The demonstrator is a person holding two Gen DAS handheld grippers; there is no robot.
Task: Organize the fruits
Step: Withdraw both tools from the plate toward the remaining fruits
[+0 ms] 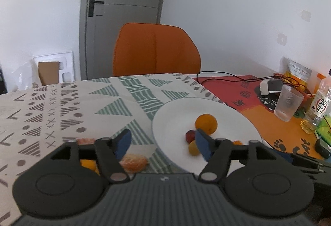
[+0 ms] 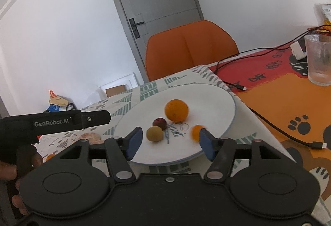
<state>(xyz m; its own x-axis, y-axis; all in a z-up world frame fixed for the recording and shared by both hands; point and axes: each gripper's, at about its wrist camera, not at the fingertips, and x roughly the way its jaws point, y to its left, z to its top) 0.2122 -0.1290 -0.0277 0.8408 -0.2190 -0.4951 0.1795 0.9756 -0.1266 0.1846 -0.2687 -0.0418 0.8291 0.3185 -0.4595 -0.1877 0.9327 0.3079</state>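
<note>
A white plate (image 1: 227, 110) (image 2: 217, 99) holds a large orange (image 1: 205, 124) (image 2: 176, 110), a dark red fruit (image 1: 190, 136) (image 2: 159, 123) and a yellow-green fruit (image 1: 193, 147) (image 2: 154, 133). A small orange fruit (image 2: 196, 132) looks blurred on the plate, just beside my right gripper's right fingertip, and no pad presses on it. My right gripper (image 2: 170, 143) is open over the plate's near rim. My left gripper (image 1: 163, 143) is open at the plate's left edge with nothing between its fingers. Pale peeled pieces (image 1: 134, 162) and a small orange fruit (image 1: 88, 164) lie on the cloth under it.
The patterned tablecloth (image 1: 62, 112) covers the left side and an orange-red mat (image 2: 279, 102) the right. A ribbed glass (image 1: 288, 102) (image 2: 319, 60), a bottle (image 1: 318, 106) and black cables (image 2: 269, 122) sit on the mat. An orange chair (image 1: 155, 50) stands behind the table.
</note>
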